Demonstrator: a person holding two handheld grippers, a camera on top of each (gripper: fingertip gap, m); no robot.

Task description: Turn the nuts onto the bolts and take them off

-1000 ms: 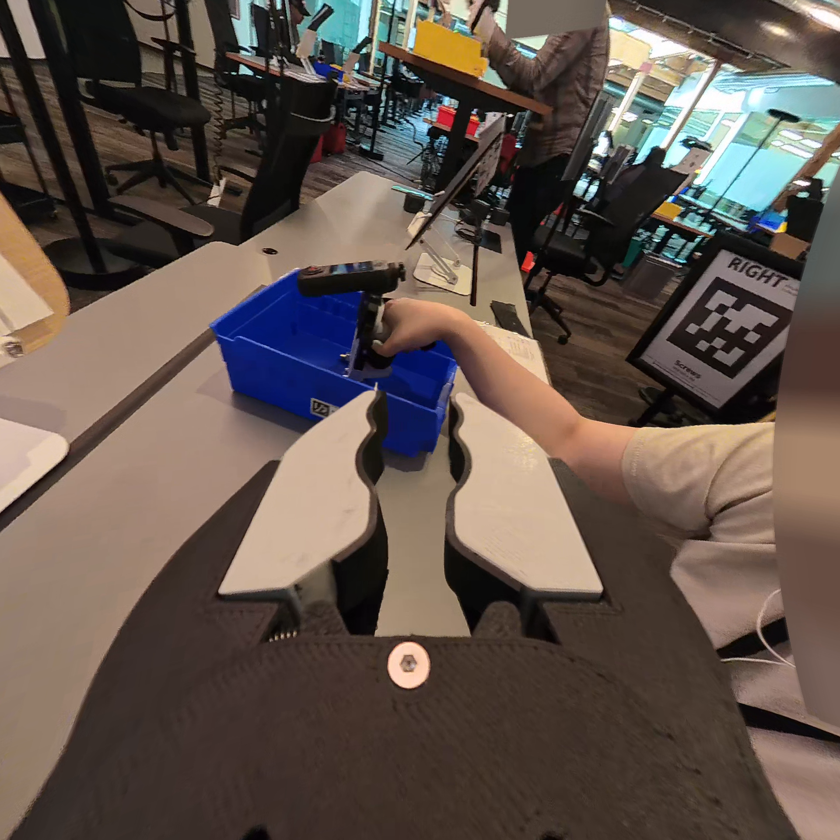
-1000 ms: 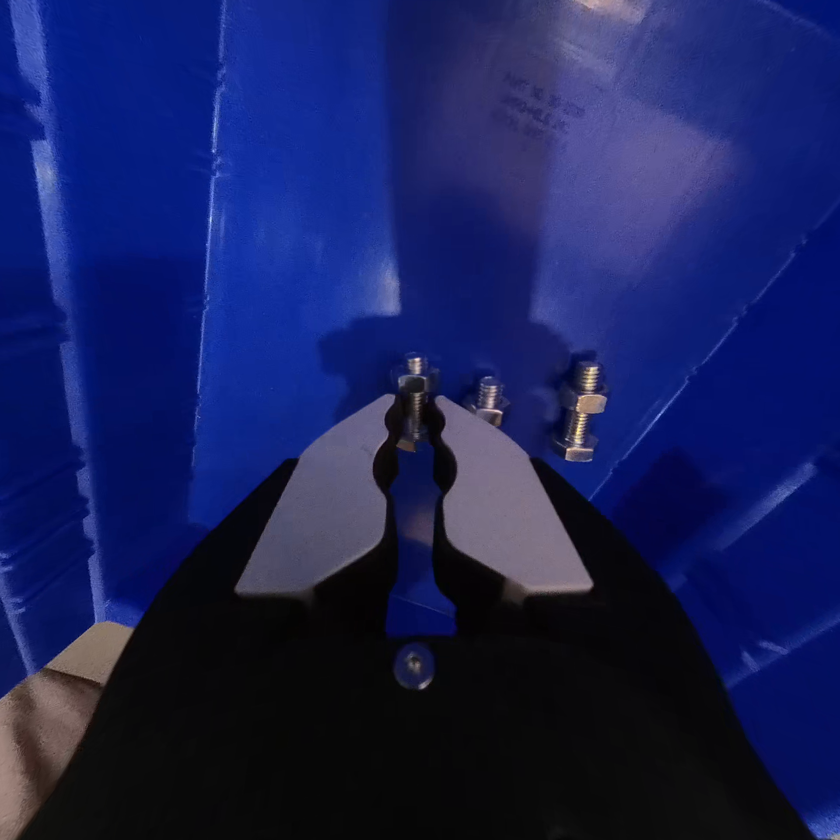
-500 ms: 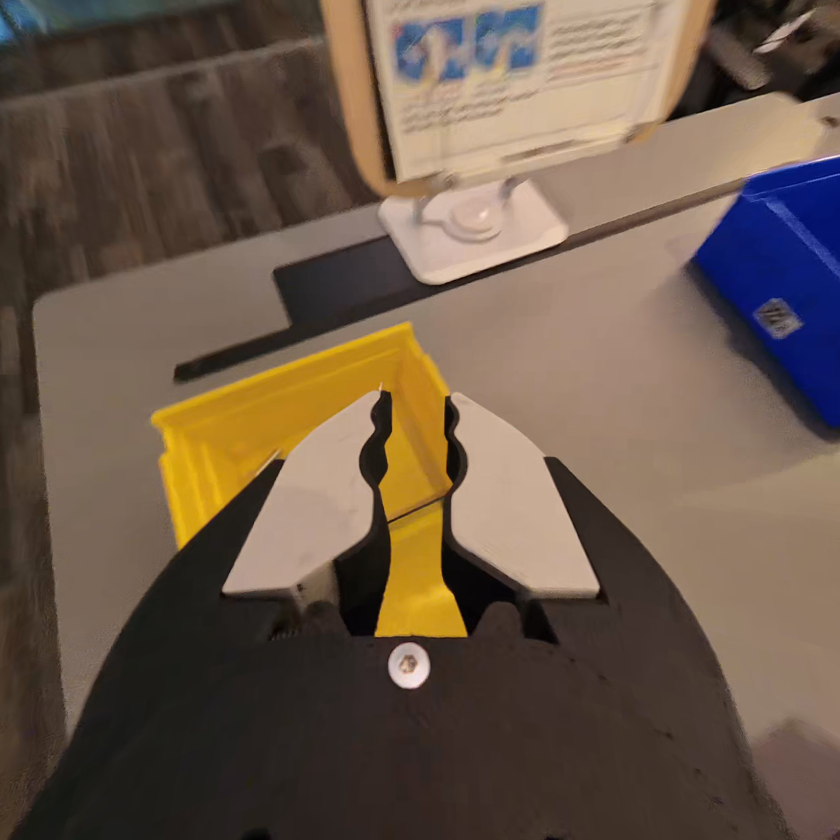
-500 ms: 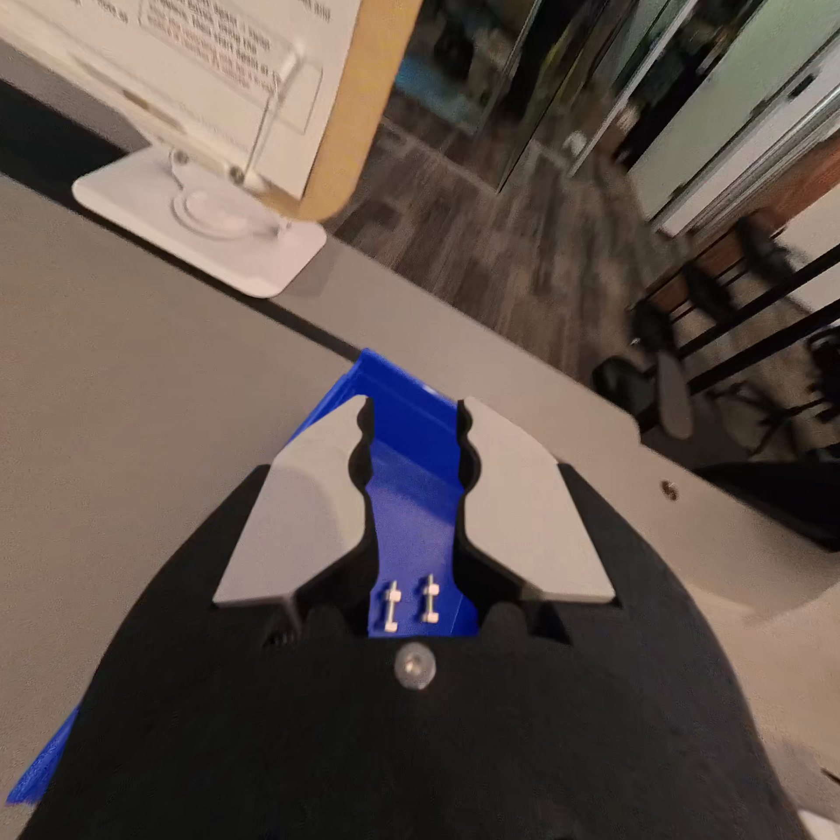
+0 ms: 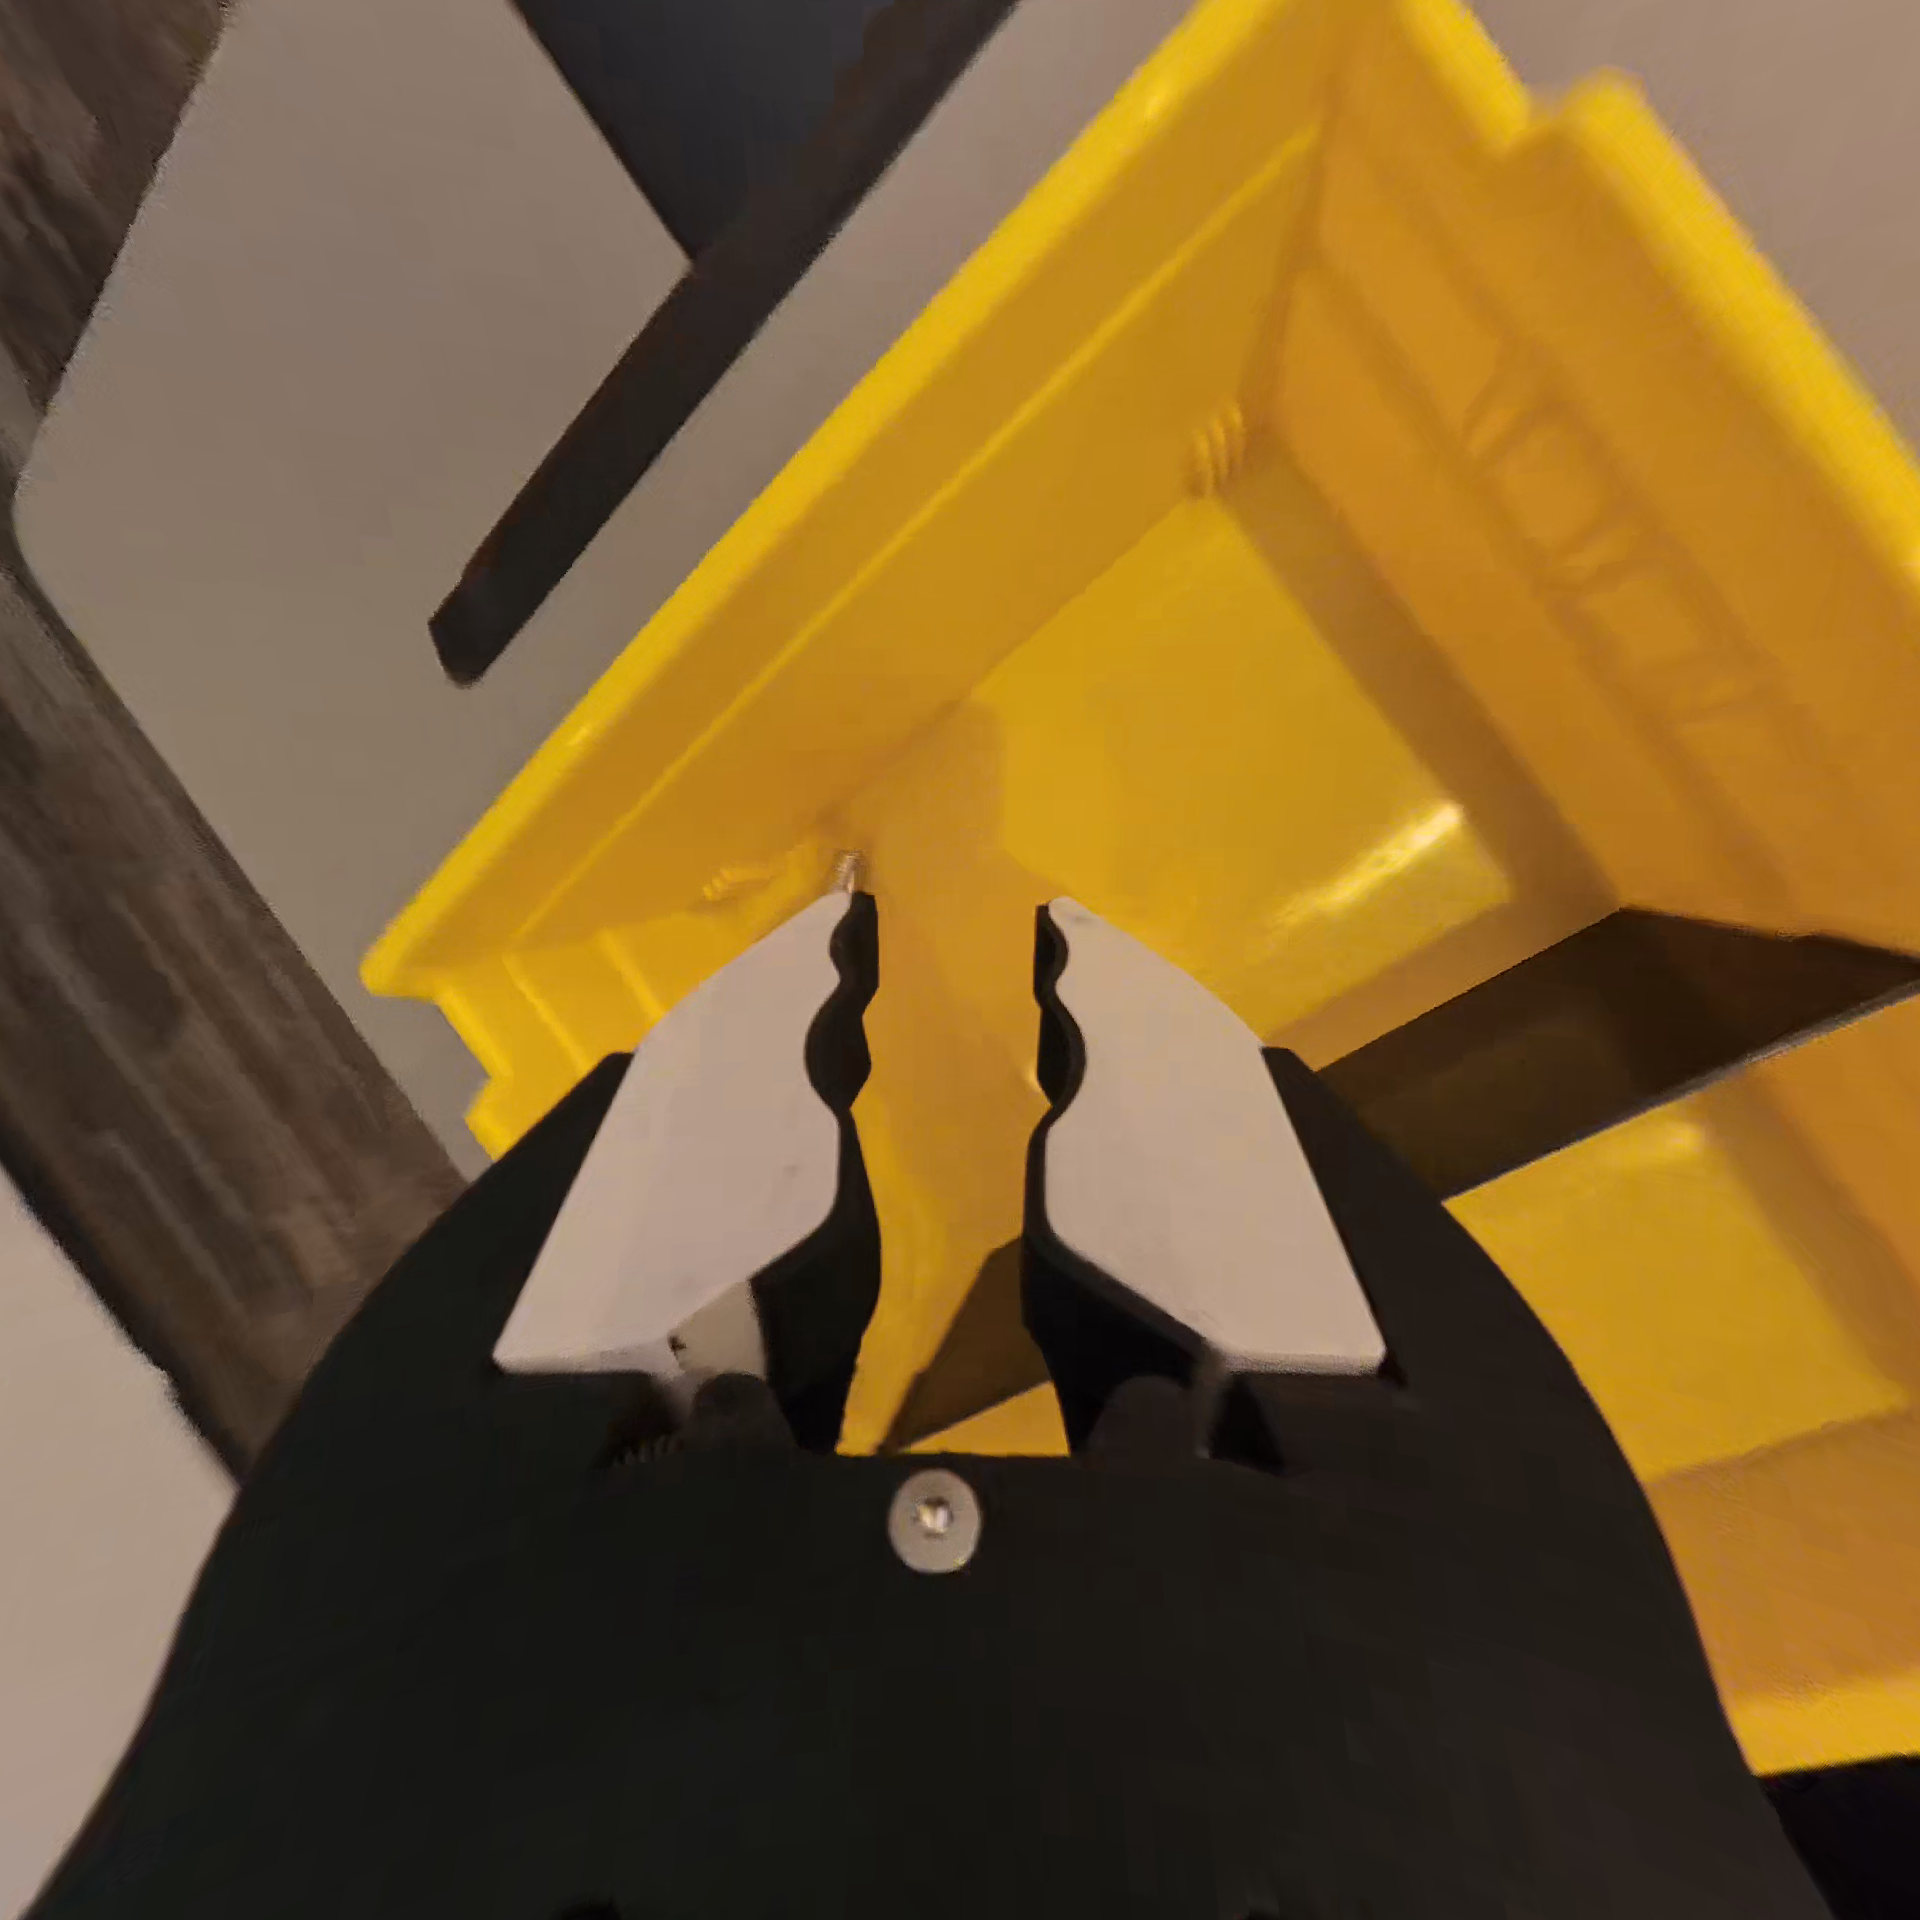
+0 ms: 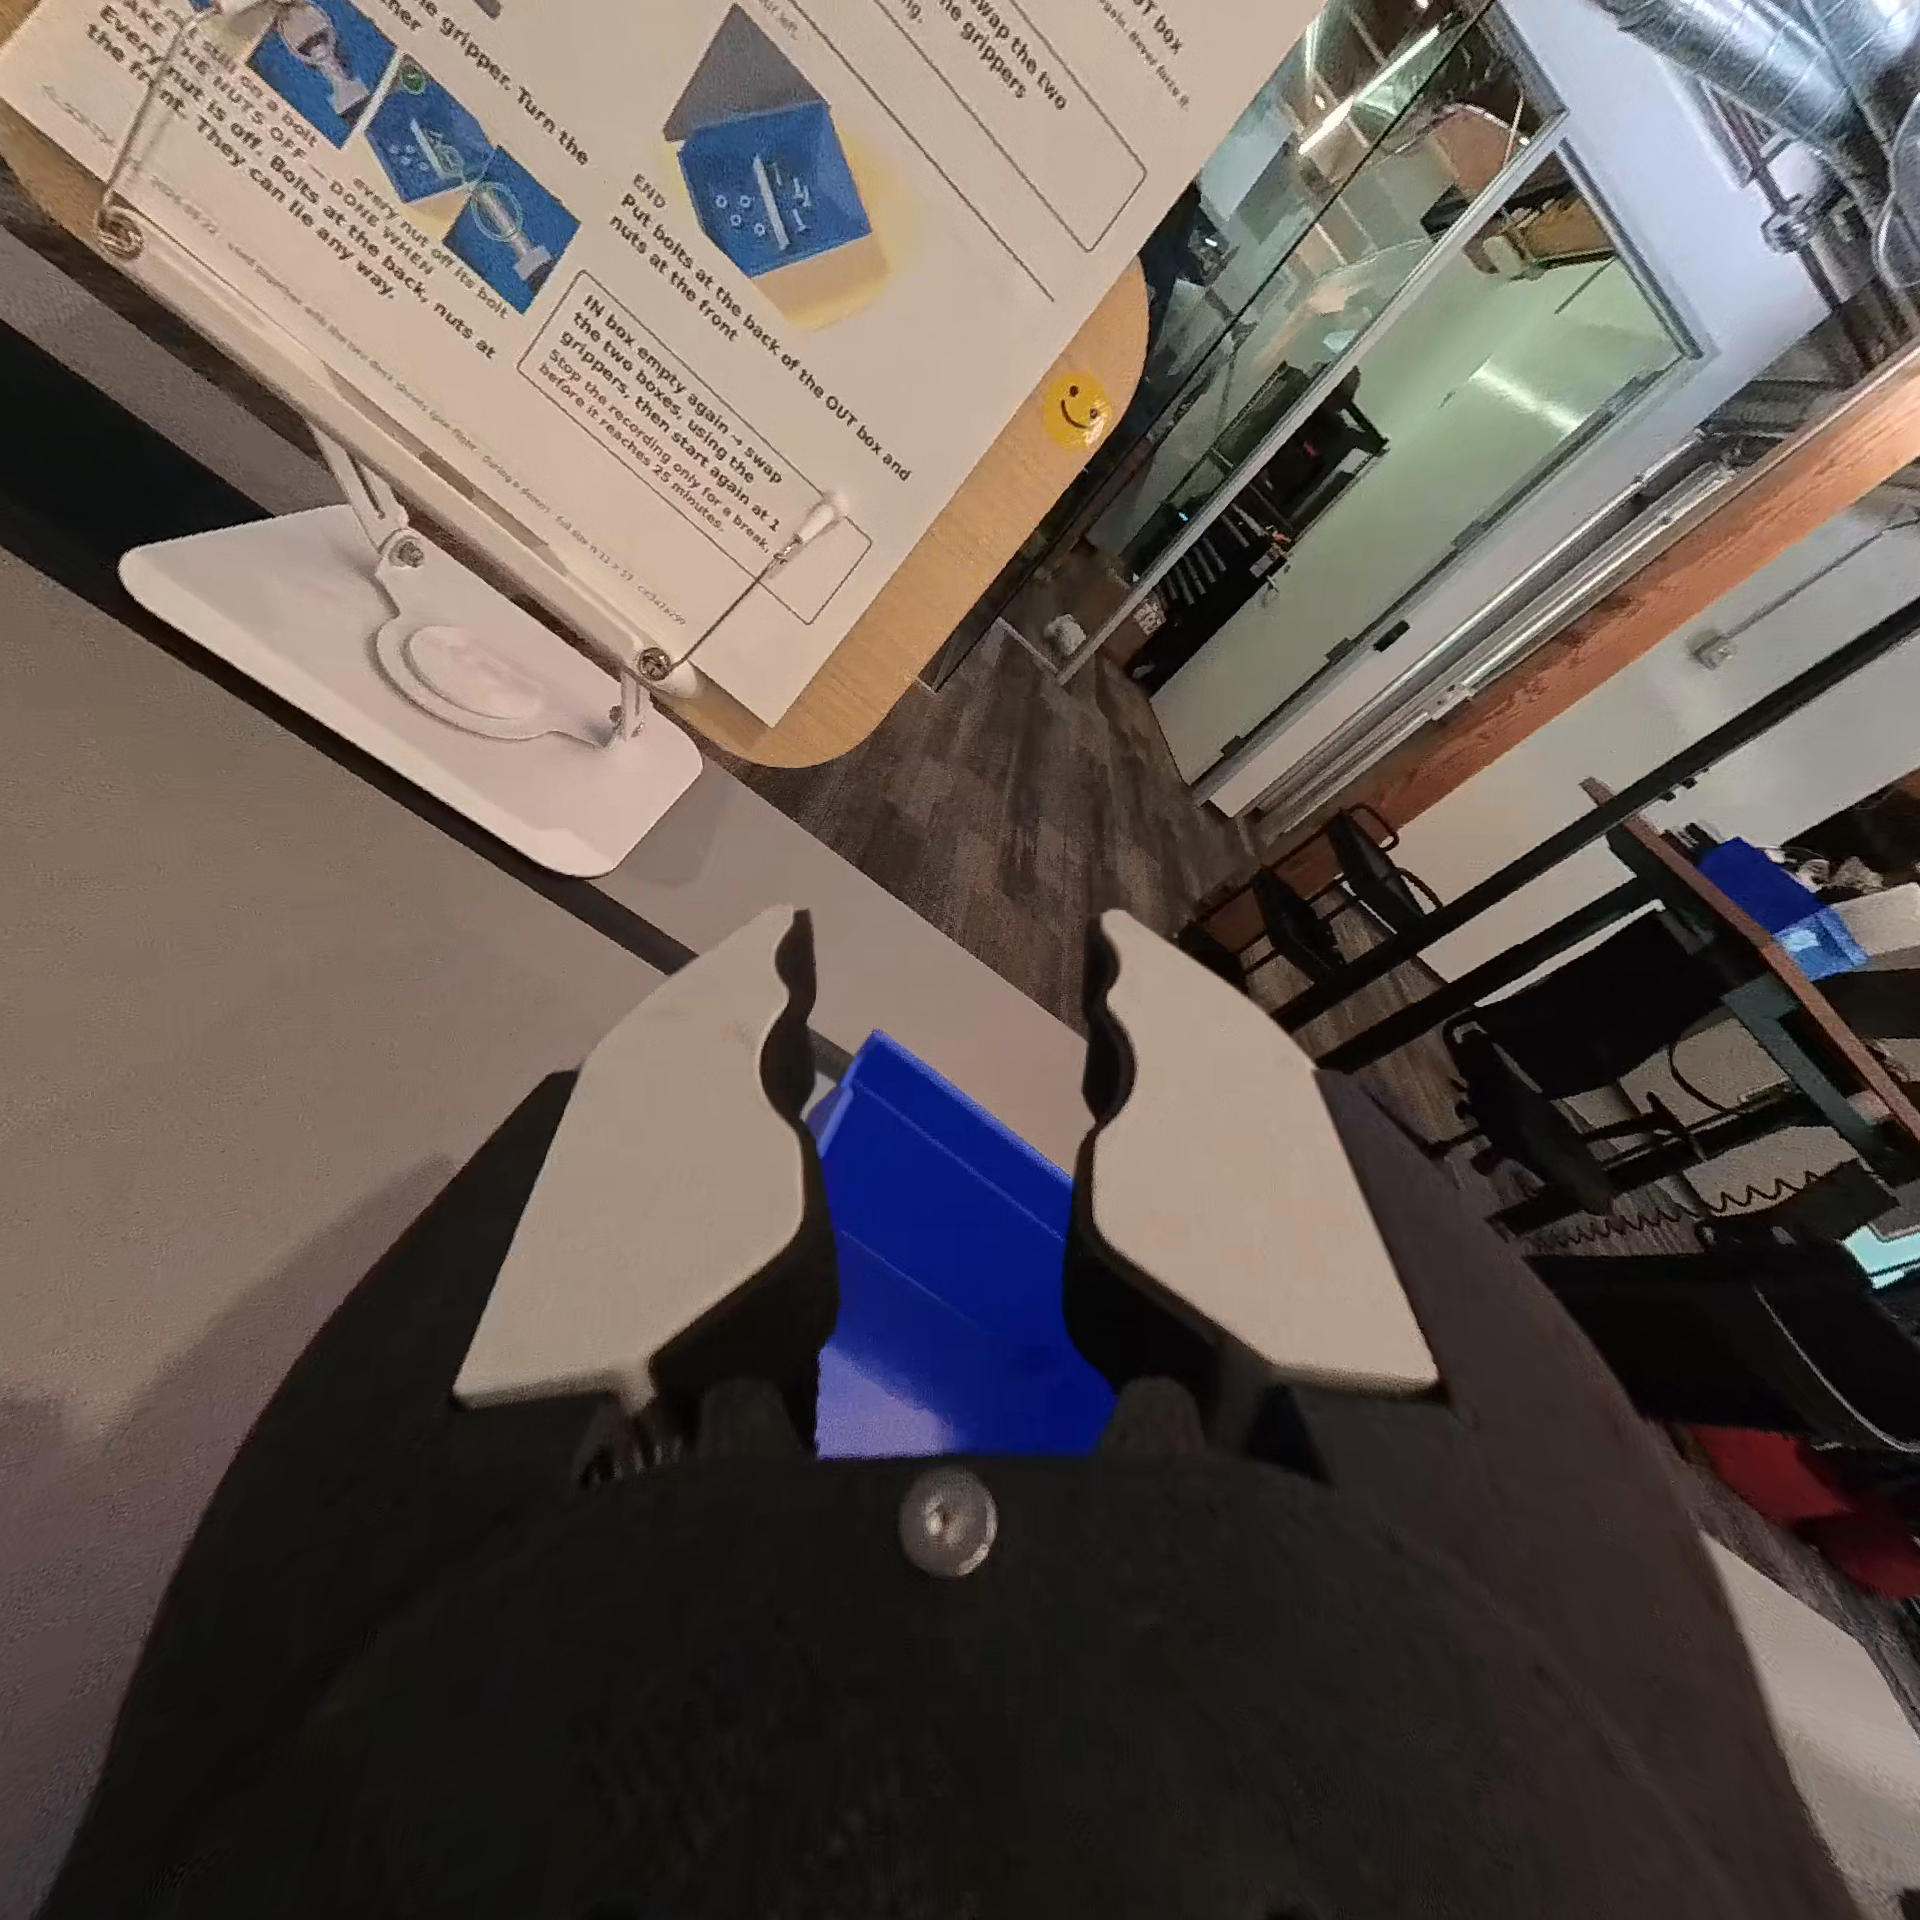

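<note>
In the left wrist view my left gripper [image 5: 951, 914] is open and empty, and it points down into a yellow bin [image 5: 1143, 520]. A small silver bolt tip [image 5: 850, 868] shows just beyond the left fingertip, in the bin's near corner. In the right wrist view my right gripper [image 6: 948, 935] is open and empty, held above a blue bin [image 6: 935, 1226] whose corner shows between the fingers. No nuts or bolts show in the visible part of the blue bin.
A dark divider plate [image 5: 1558, 1039] crosses the yellow bin. A black strip [image 5: 623, 436] lies on the grey table [image 5: 312, 364] behind it. An instruction sheet [image 6: 623, 260] on a wooden board stands on a white stand [image 6: 416, 665]. Desks and chairs [image 6: 1558, 1091] lie beyond the table's edge. The tips of one gripper are about 50 centimetres away from the tips of the other.
My left gripper has swung from the blue bin to the yellow bin and dropped close into it. My right gripper has left the bolts in the blue bin, risen, tilted up and opened wider.
</note>
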